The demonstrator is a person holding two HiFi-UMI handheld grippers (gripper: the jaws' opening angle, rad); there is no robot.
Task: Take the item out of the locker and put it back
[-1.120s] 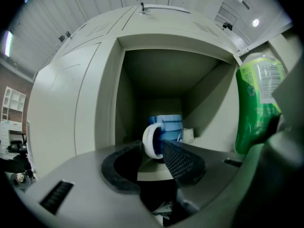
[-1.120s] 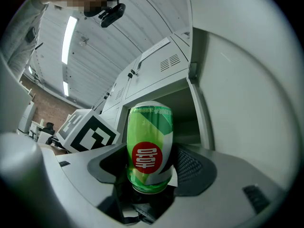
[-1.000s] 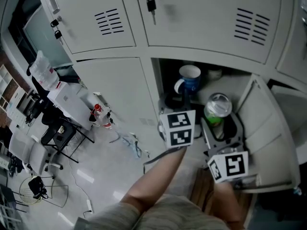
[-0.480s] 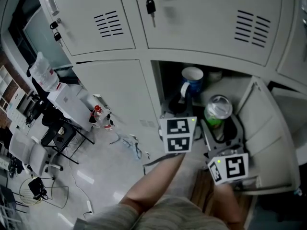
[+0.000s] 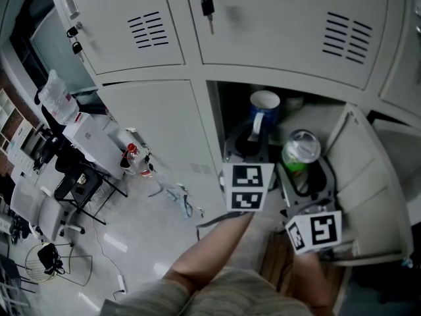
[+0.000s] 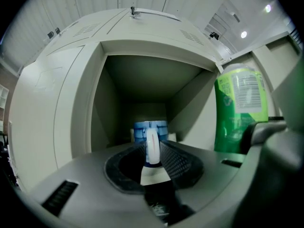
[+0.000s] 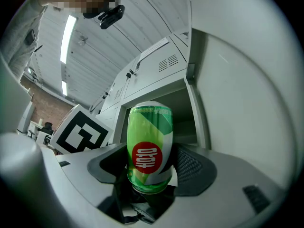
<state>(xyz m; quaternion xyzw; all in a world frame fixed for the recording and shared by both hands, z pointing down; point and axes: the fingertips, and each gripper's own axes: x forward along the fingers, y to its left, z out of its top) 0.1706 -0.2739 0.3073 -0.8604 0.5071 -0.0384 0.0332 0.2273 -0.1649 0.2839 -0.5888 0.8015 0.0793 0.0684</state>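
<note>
head: steeply down; gripper views: close, into shared locker [image 6: 147,75]

Smooth grey plastic left gripper [image 5: 252,139] and matching right gripper [image 5: 301,165], black ribbed pads [image 6: 176,163], 1 white cube [image 5: 248,186] with black square markers on each, greyish-brown garment [image 5: 217,295] below bare forearms [image 5: 210,249]

Mug [image 6: 142,131] base (blue one) behind the jaws

Grey closed locker doors [image 5: 283,25] w/ vent slots fill 12 o'clock, key [image 5: 206,8] hanging in one lock. Glossy pale floor [image 5: 151,242] at 7–8. White desks [image 5: 92,133] & chairs [image 5: 52,209] at 9. Right gripper view: brick wall [image 7: 42,109] at 9, strip lights [image 7: 69,30] at 11 on panelled ceiling [image 7: 109,46].
</note>
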